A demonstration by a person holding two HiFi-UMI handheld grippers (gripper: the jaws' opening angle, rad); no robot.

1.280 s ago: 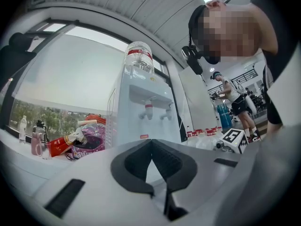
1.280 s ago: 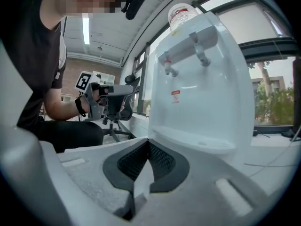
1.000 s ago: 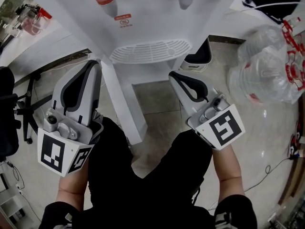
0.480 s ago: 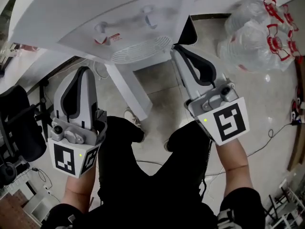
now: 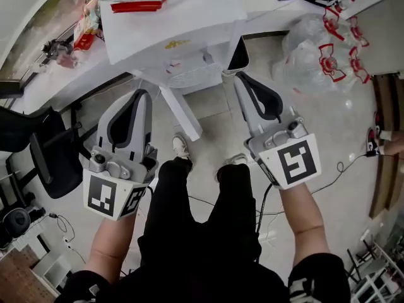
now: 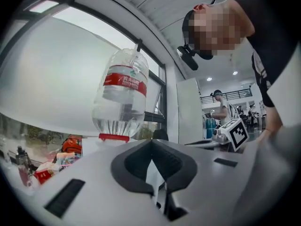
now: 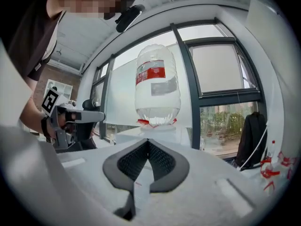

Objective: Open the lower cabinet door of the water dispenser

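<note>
Head view: left gripper (image 5: 141, 93) was at centre left, right gripper (image 5: 243, 76) at centre right. Both pointed toward the top of the frame, roughly parallel and well apart. In each gripper view the jaws were closed tip to tip with nothing between them. The left marker cube (image 5: 113, 196) and right marker cube (image 5: 291, 163) faced the camera. The bare left forearm (image 5: 108, 245) and right forearm (image 5: 305, 223) reached up from the bottom edge, flanking the legs (image 5: 202, 232).

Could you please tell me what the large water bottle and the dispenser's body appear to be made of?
Water bottle: likely clear glossy plastic; the background shows through it. Dispenser body: smooth white plastic or painted metal; the look leaves that open.
</note>
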